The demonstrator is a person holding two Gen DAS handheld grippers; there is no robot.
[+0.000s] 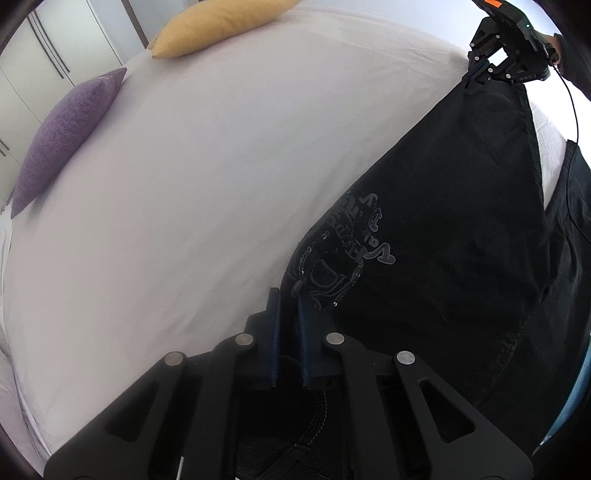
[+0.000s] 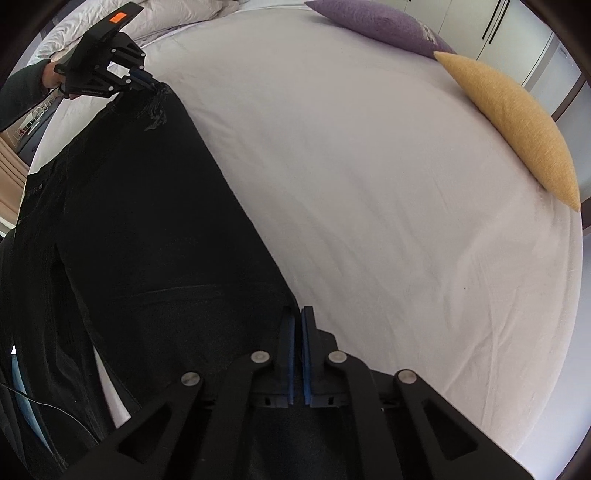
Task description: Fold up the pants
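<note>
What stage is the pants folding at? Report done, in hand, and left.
Done: both grippers have hold of the black pants. The left gripper is shut on the edge near the embroidered patch, the right gripper on the other end.
In hand: the pants hang stretched between them above the white bed sheet.
Left: no fold shows yet; the cloth must be laid down and doubled over.

The left wrist camera sits just behind the left gripper (image 1: 290, 306) and looks steeply down along its two fingers, very close to the black cloth pants (image 1: 443, 229). The right wrist camera does the same behind the right gripper (image 2: 298, 321). Both views share the wide white bed sheet (image 1: 203, 203), the purple pillow (image 1: 62, 144) and the long yellow pillow (image 1: 218, 26). Each camera sees the other gripper far off, at a top corner.
</note>
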